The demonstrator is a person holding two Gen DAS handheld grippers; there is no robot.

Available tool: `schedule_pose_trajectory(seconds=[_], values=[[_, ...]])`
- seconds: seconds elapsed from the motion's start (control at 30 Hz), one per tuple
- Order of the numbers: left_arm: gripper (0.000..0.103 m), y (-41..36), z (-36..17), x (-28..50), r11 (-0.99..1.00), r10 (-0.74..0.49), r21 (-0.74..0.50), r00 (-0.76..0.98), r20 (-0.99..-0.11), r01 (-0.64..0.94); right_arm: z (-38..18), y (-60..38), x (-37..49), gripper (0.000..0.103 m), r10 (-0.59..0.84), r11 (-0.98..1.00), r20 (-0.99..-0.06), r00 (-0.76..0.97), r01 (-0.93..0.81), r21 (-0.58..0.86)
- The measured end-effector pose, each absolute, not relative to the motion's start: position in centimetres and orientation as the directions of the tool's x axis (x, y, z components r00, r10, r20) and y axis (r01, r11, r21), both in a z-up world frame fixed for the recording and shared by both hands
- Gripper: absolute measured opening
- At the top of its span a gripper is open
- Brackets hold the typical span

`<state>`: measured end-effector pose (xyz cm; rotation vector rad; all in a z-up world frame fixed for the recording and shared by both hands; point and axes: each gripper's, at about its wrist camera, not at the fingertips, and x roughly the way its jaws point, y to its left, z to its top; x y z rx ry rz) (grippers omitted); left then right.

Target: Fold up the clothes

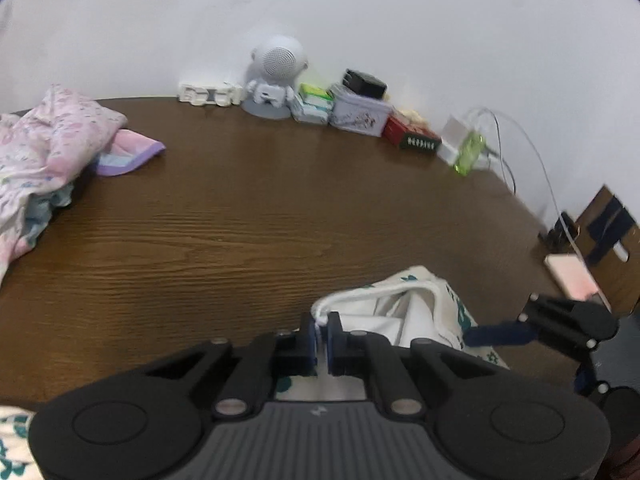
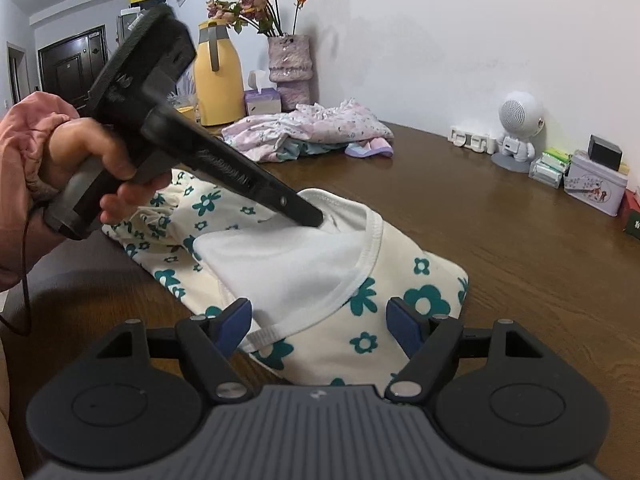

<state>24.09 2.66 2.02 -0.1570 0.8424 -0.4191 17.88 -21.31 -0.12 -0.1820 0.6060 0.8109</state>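
Cream baby garment [image 2: 400,280] with teal flower print and white ribbed trim, laid bunched on the brown wooden desk [image 2: 500,220], white lining exposed. Trim edge is pinched in the clenched left claw [image 1: 322,334]; the right claw [image 2: 318,320] is held released above the near hem.

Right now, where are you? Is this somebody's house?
Probably a home, yes. A wooden table holds a vase of dried roses, a yellow jug, tissues and a heap of pink clothes, and a dark door shows beyond.
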Motion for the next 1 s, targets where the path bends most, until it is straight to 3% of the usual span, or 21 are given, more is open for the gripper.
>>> schedule_pose_trajectory(seconds=[0.23,0.33,0.43,0.47,0.5,0.67,0.8,0.9,1.0], values=[[0.005,4.9,1.1,22.6,0.903,-0.424,-0.368,0.592,-0.685,0.221,-0.6,-21.0,17.9,0.076,0.605,0.688,-0.595,0.528,-0.724,0.057],[0.011,5.4,0.3,22.7,0.904,-0.417,-0.384,0.589,-0.692,0.188,-0.6,-21.2,18.1,0.077,0.605,0.689,-0.592,0.532,-0.722,0.056],[0.029,5.7,0.8,22.3,0.912,-0.396,-0.365,0.619,-0.678,0.185,0.2,-22.1,18.7,0.077,0.613,0.709,-0.563,0.555,-0.700,0.082],[0.042,5.7,1.2,21.9,0.925,-0.369,-0.335,0.641,-0.673,0.181,0.4,-22.5,18.8,0.077,0.615,0.716,-0.553,0.563,-0.693,0.091],[0.048,5.7,1.6,21.6,0.936,-0.342,-0.304,0.662,-0.667,0.177,0.7,-22.8,19.0,0.077,0.616,0.722,-0.543,0.570,-0.685,0.100],[0.048,4.2,4.1,20.1,0.941,-0.337,-0.232,0.744,-0.576,0.247,1.9,-24.4,20.0,0.076,0.622,0.749,-0.493,0.608,-0.647,0.146],[0.048,1.6,5.2,19.7,0.938,-0.340,-0.146,0.756,-0.559,0.314,2.1,-24.2,21.6,0.057,0.628,0.758,-0.476,0.615,-0.621,0.198],[0.048,1.7,4.6,19.8,0.939,-0.339,-0.163,0.734,-0.589,0.303,2.0,-23.5,22.3,0.055,0.626,0.762,-0.468,0.623,-0.617,0.197],[0.046,2.5,4.7,19.6,0.934,-0.358,-0.198,0.749,-0.557,0.299,1.8,-22.7,23.1,0.045,0.625,0.763,-0.471,0.623,-0.616,0.197]])
